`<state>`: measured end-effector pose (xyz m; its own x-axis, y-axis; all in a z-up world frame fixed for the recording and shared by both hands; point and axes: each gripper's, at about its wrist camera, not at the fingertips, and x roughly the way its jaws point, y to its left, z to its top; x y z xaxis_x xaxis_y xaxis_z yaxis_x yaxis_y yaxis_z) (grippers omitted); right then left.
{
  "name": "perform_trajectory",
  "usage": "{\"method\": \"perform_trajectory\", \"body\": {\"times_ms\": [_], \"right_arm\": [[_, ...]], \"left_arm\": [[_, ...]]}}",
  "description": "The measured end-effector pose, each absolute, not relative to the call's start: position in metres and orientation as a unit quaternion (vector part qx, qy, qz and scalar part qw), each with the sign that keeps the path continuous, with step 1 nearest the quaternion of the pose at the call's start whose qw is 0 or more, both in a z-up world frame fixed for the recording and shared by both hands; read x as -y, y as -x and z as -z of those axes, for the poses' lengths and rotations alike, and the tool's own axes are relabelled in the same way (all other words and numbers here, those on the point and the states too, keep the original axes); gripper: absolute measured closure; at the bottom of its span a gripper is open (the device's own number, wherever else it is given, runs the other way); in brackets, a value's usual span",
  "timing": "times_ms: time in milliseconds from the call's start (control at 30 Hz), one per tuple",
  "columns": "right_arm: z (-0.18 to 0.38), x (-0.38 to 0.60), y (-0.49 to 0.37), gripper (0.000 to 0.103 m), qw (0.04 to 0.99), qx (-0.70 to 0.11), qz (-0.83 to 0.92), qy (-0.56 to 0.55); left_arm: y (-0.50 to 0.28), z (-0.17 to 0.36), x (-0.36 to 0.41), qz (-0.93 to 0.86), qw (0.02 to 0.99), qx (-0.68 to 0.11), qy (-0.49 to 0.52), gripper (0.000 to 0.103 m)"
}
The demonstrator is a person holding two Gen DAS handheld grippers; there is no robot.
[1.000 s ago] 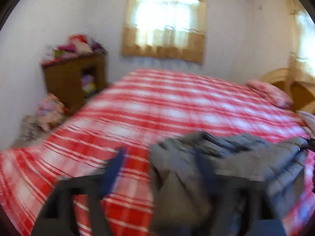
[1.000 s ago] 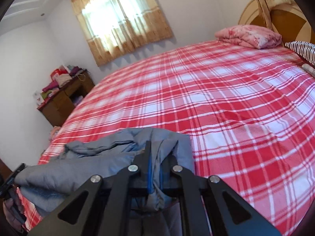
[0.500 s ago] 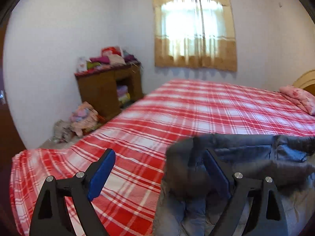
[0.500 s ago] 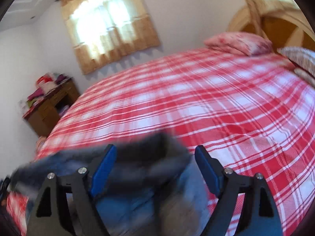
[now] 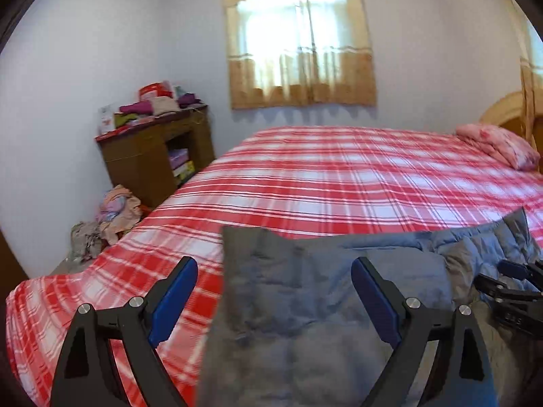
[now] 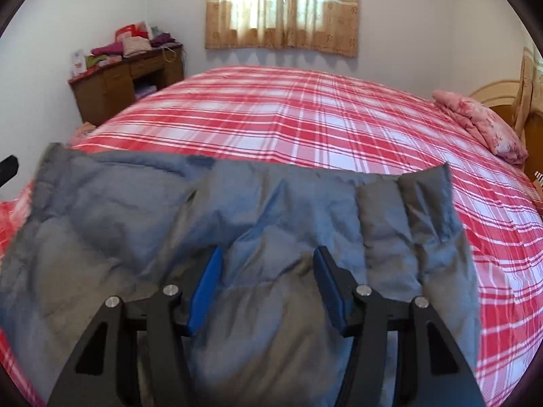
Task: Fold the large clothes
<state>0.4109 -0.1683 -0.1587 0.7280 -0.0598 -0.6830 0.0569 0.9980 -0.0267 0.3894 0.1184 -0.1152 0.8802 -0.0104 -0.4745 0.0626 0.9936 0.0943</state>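
Note:
A grey-blue quilted jacket [image 5: 305,288] lies spread along the near edge of the red plaid bed [image 5: 339,176]. My left gripper [image 5: 273,281] is open wide above the jacket's left edge, and its pads touch nothing. In the right wrist view the jacket [image 6: 135,210] fills the foreground. My right gripper [image 6: 268,271] hovers over the middle of it. Its jaws are closing, with a ridge of fabric between them, but the pads are not pressing on it. The right gripper [image 5: 509,285] also shows at the right edge of the left wrist view.
A pink pillow [image 5: 502,146] lies by the wooden headboard [image 5: 505,112] at the far right. A brown cabinet [image 5: 142,159] piled with clothes stands by the left wall. More clothes [image 5: 112,217] are heaped on the floor below it. A curtained window [image 5: 302,40] is behind the bed.
My right gripper, shut on the jacket a second ago, let go and opened wide, then narrowed. The jacket has dropped and spread flat. Both views have swung and drawn back.

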Motion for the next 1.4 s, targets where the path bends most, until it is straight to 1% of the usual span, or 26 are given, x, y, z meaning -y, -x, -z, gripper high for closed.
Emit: {"method": "perform_trajectory", "body": {"times_ms": [100,267,367,500,967,1400], "right_arm": [[0.167,0.174,-0.422,0.044,0.929,-0.366,0.046,0.002],[0.179,0.189,-0.428,0.042,0.927,-0.369,0.05,-0.038],[0.182,0.19,-0.429,0.04,0.928,-0.366,0.05,-0.045],[0.186,0.19,-0.431,0.038,0.927,-0.368,0.046,-0.049],[0.192,0.198,-0.429,0.036,0.922,-0.375,0.064,-0.073],[0.198,0.2,-0.436,0.035,0.912,-0.397,0.074,-0.069]], "left_arm": [[-0.414,0.131,-0.104,0.018,0.967,-0.246,-0.068,0.011],[-0.458,0.171,-0.107,0.004,0.951,-0.304,-0.056,0.011],[-0.467,0.182,-0.11,0.006,0.949,-0.313,-0.034,0.011],[-0.473,0.195,-0.106,0.004,0.946,-0.322,-0.036,0.008],[-0.489,0.212,-0.101,0.005,0.929,-0.366,-0.051,0.001],[-0.496,0.22,-0.095,-0.004,0.919,-0.388,-0.074,0.001]]}}
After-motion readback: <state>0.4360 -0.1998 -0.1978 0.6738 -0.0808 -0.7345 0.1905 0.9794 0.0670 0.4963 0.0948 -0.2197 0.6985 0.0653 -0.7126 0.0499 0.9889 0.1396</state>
